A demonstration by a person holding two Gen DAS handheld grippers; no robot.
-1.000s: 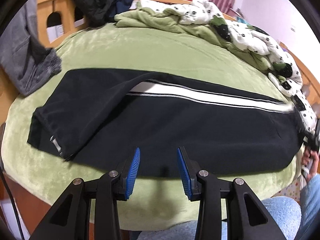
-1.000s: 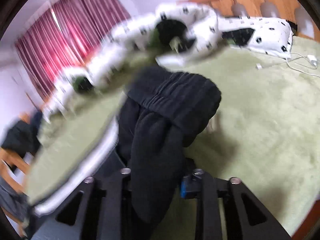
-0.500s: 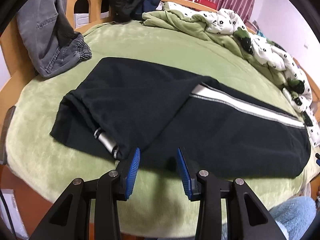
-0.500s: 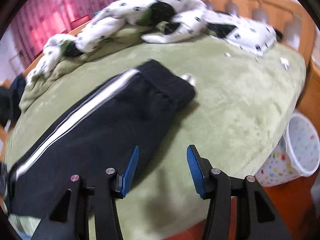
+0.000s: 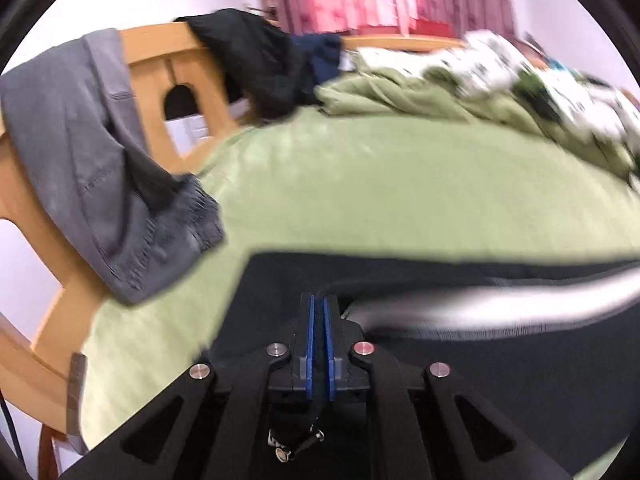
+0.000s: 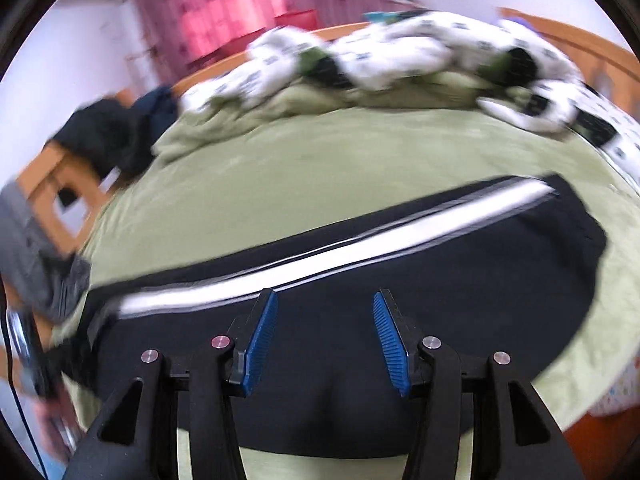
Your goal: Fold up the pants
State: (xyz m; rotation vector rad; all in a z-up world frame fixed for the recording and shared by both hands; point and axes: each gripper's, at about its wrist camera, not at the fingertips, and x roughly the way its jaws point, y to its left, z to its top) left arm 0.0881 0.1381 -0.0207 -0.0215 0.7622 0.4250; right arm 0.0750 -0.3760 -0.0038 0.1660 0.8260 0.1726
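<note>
Left tool [image 5: 319,308] newly closed, seemingly on pants [image 5: 500,380]

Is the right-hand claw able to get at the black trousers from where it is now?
Probably yes. The right gripper hangs open right over the black trousers, which lie flat on the green bedspread. Nothing lies between its blue pads and the cloth.

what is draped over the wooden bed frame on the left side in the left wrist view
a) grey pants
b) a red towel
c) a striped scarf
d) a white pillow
a: grey pants with a gathered waistband hang over the wooden bed frame, their end resting on the green bedspread.
</note>
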